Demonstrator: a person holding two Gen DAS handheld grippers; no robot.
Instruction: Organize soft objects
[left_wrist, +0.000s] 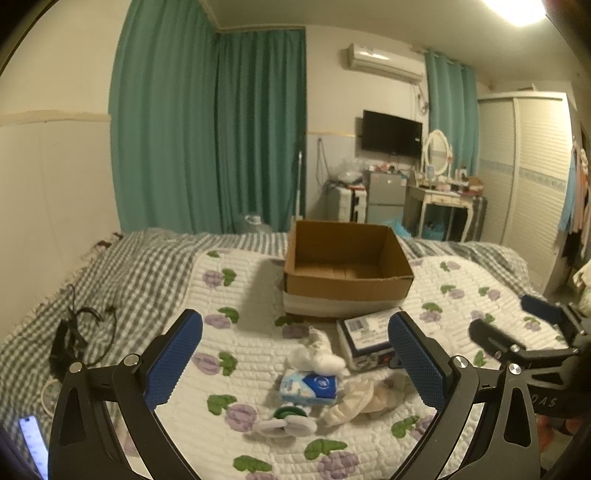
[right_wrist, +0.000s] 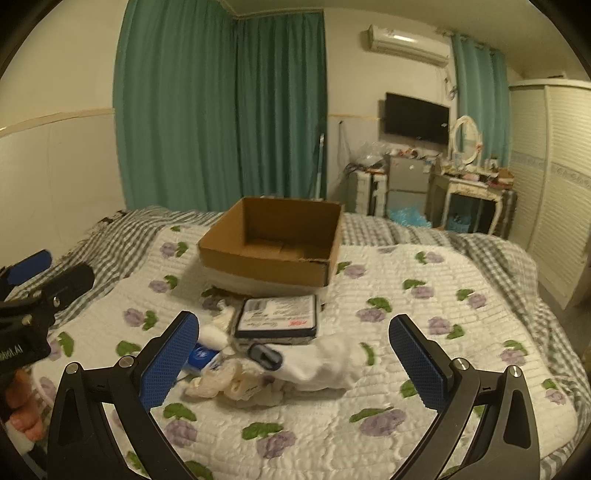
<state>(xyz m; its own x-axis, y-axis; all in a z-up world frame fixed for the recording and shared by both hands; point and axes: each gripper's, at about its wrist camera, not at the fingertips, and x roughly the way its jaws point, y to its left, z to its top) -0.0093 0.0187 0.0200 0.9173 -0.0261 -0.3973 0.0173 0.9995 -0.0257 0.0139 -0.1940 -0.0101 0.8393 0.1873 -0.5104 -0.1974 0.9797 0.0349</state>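
Your white sock (right_wrist: 325, 363) lies flat on the floral quilt (right_wrist: 424, 332) just in front of the open cardboard box (right_wrist: 273, 240), its long axis running left to right with one end by the small dark object (right_wrist: 265, 356). Both your left gripper (left_wrist: 295, 363) and right gripper (right_wrist: 293, 363) are spread wide and hold nothing. The bed fills a room with green curtains (right_wrist: 221, 110); the label on the flat dark box (right_wrist: 277, 317) is too blurred to read.
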